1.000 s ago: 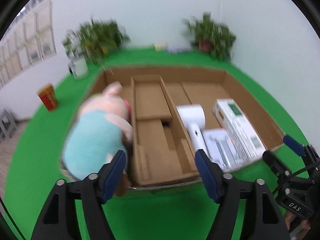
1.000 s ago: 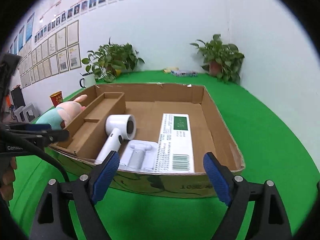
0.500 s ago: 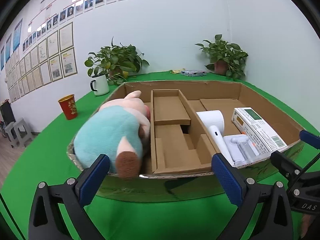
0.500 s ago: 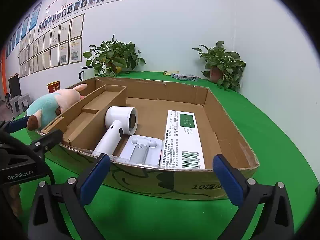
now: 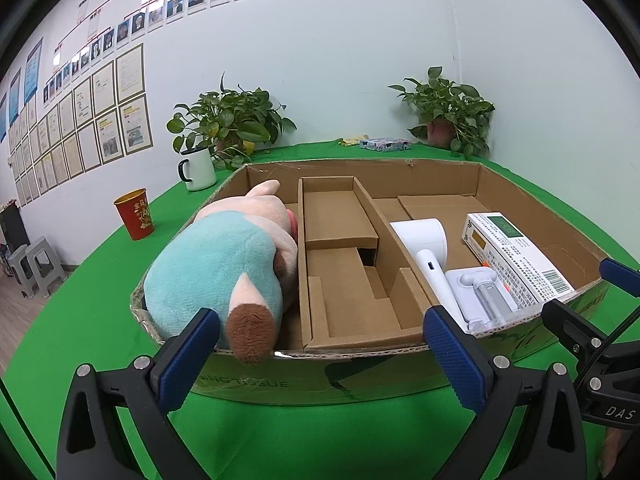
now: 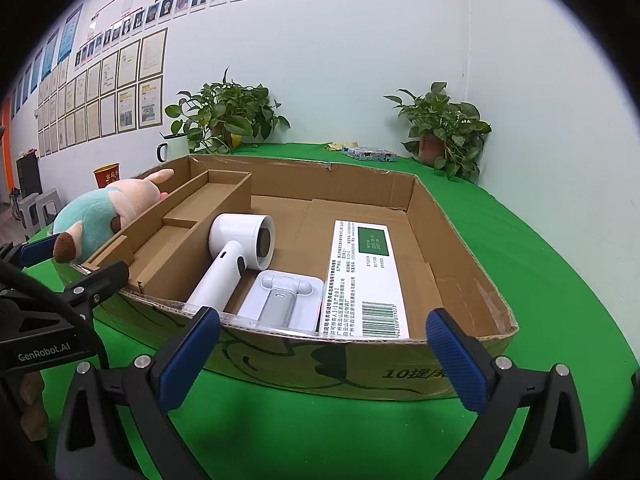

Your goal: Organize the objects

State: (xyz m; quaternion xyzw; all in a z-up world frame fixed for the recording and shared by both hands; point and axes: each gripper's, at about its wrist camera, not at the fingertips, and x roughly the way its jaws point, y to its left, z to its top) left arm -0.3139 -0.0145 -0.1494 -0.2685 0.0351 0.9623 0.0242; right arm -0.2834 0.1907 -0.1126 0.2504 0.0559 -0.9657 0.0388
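Note:
A plush toy (image 5: 224, 264) with a teal body and pink head lies in the left compartment of the shallow cardboard box (image 5: 360, 376), one foot over the front rim. My left gripper (image 5: 320, 344) hangs open in front of the box, clear of the toy. A cardboard insert (image 5: 340, 248) fills the middle. To the right lie a white hair dryer (image 6: 240, 244), a white stand (image 6: 280, 296) and a white printed carton (image 6: 364, 272). My right gripper (image 6: 324, 340) stands open before the front wall with nothing between its fingers.
The box rests on a green cloth table. Behind it stand a red cup (image 5: 134, 214), a white mug (image 5: 198, 168), two potted plants (image 5: 232, 120) (image 5: 448, 112) and a small packet (image 5: 384, 144). Grey stools (image 5: 32, 264) stand on the floor at the left.
The plush toy has settled into the left compartment. My left jaws have spread wide and sit lower, off the toy. The right jaws have widened too.

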